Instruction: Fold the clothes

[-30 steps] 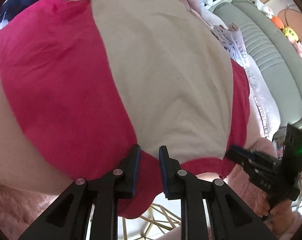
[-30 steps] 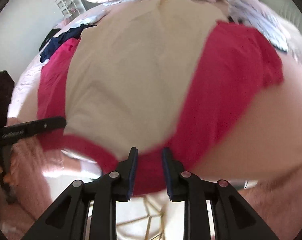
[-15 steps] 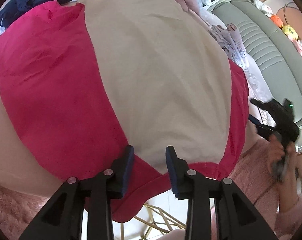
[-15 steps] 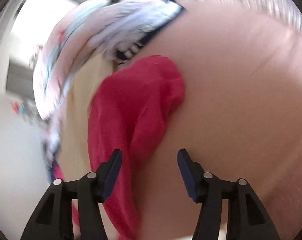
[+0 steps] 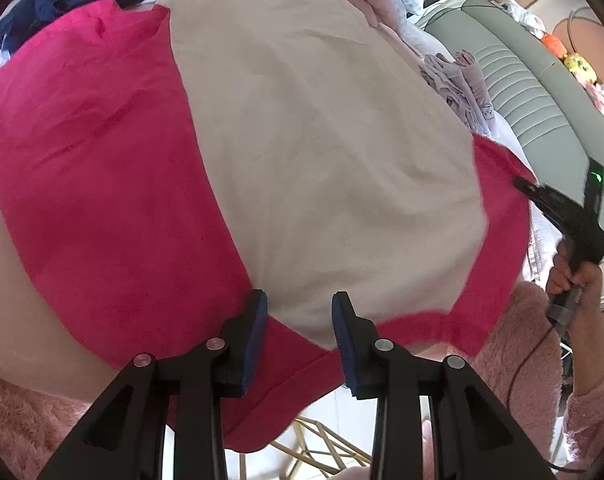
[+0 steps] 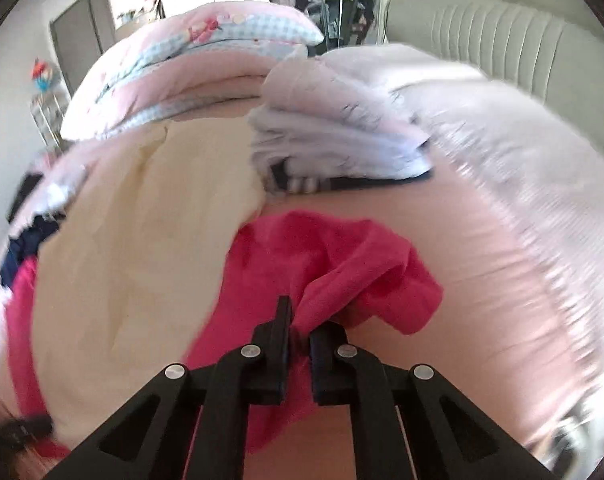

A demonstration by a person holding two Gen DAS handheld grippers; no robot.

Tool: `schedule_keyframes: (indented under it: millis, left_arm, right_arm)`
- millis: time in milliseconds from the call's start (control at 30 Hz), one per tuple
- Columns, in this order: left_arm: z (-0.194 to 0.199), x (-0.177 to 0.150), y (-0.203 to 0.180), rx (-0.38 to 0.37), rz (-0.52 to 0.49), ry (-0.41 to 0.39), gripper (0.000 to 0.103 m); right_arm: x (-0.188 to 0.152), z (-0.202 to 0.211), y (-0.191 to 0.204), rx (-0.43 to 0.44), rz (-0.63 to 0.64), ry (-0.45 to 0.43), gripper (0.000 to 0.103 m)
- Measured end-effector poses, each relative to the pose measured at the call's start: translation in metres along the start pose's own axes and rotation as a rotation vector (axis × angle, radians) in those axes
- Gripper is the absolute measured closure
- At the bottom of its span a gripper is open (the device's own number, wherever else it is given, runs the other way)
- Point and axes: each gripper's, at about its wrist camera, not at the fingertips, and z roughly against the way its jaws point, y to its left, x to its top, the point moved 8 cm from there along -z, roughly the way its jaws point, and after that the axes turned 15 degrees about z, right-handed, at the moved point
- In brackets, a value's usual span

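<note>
The left gripper point(image 5: 299, 320) hovers with its jaws spread apart, gripping nothing. The right gripper point(image 6: 299, 338) has its jaws pinched tight on red fabric; in the left wrist view, a hand point(image 5: 574, 276) in a fuzzy pink sleeve point(image 5: 586, 412) holds its handle.

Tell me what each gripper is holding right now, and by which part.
The right gripper is shut on the shirt, pinching its bunched red sleeve. The left gripper is open over the red hem, holding nothing.

Matt red-and-cream cloth shirt point(image 5: 302, 168), soft and faintly creased. Smooth pink bed sheet point(image 6: 442, 240). Fluffy pink fleece sleeve point(image 5: 586, 408). Matt black plastic left tool point(image 5: 299, 336) with blue ribbed pads point(image 5: 257, 344).
</note>
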Motion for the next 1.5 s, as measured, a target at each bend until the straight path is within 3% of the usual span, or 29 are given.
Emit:
schedule_keyframes:
  millis: [67,100,133,167,233,300,400,500,700,800,867,933,1100,1233,1300,1333,1433,1500]
  left_arm:
    - [-0.002,0.003,0.001,-0.028,0.029,0.014,0.073]
    - [-0.001,0.003,0.003,-0.038,0.038,0.017,0.073]
    - [-0.001,0.003,0.003,-0.047,0.046,0.019,0.073]
    - [0.002,0.003,0.003,-0.047,0.054,0.024,0.073]
    - [0.011,0.004,0.000,-0.053,0.055,0.023,0.073]
    - [0.027,0.013,-0.008,-0.080,0.023,-0.018,0.073]
    - [0.049,0.046,-0.021,-0.090,-0.052,-0.089,0.072]
    - [0.048,0.103,-0.027,-0.066,-0.088,-0.109,0.072]
    - [0.016,0.282,-0.031,0.033,-0.138,-0.222,0.072]
    - [-0.012,0.368,-0.024,0.060,-0.108,-0.234,0.072]
    - [-0.025,0.395,-0.019,0.064,-0.069,-0.223,0.072]
    - [-0.035,0.413,-0.009,0.074,-0.010,-0.207,0.072]
    - [-0.064,0.433,-0.008,0.099,0.112,-0.086,0.072]
    - [-0.080,0.460,-0.026,0.120,0.079,-0.046,0.070]
    - [-0.097,0.491,-0.039,0.133,0.030,-0.039,0.059]
    - [-0.107,0.508,-0.043,0.139,0.027,-0.038,0.057]
    - [-0.135,0.558,-0.050,0.147,0.044,-0.034,0.057]
    - [-0.151,0.583,-0.049,0.134,0.086,-0.031,0.057]
  right_arm:
    - [-0.021,-0.007,-0.035,-0.100,-0.012,0.083,0.098]
    - [-0.036,-0.023,-0.046,-0.113,-0.036,0.166,0.095]
    - [-0.051,-0.038,-0.056,-0.120,-0.067,0.246,0.090]
    - [-0.062,-0.044,-0.063,-0.050,-0.177,0.291,0.090]
    - [-0.051,-0.020,-0.063,-0.008,-0.277,0.171,0.090]
    - [-0.024,0.003,-0.034,-0.022,-0.146,0.085,0.090]
    - [0.009,0.013,0.037,0.087,0.024,0.042,0.085]
    - [0.036,-0.004,0.098,0.212,0.089,0.064,0.082]
    - [0.126,-0.104,0.145,0.296,0.031,0.121,0.082]
    - [0.182,-0.149,0.141,0.222,0.018,0.107,0.082]
    - [0.212,-0.172,0.137,0.190,0.021,0.109,0.082]
    - [0.212,-0.182,0.134,0.191,0.012,0.173,0.075]
    - [0.215,-0.204,0.126,0.193,-0.011,0.333,0.073]
    - [0.218,-0.222,0.120,0.194,-0.030,0.459,0.073]
    - [0.237,-0.236,0.108,0.183,-0.053,0.462,0.070]
    - [0.247,-0.244,0.103,0.177,-0.064,0.462,0.061]
    - [0.290,-0.276,0.081,0.106,-0.088,0.422,0.042]
    - [0.310,-0.303,0.071,0.074,-0.097,0.418,0.041]
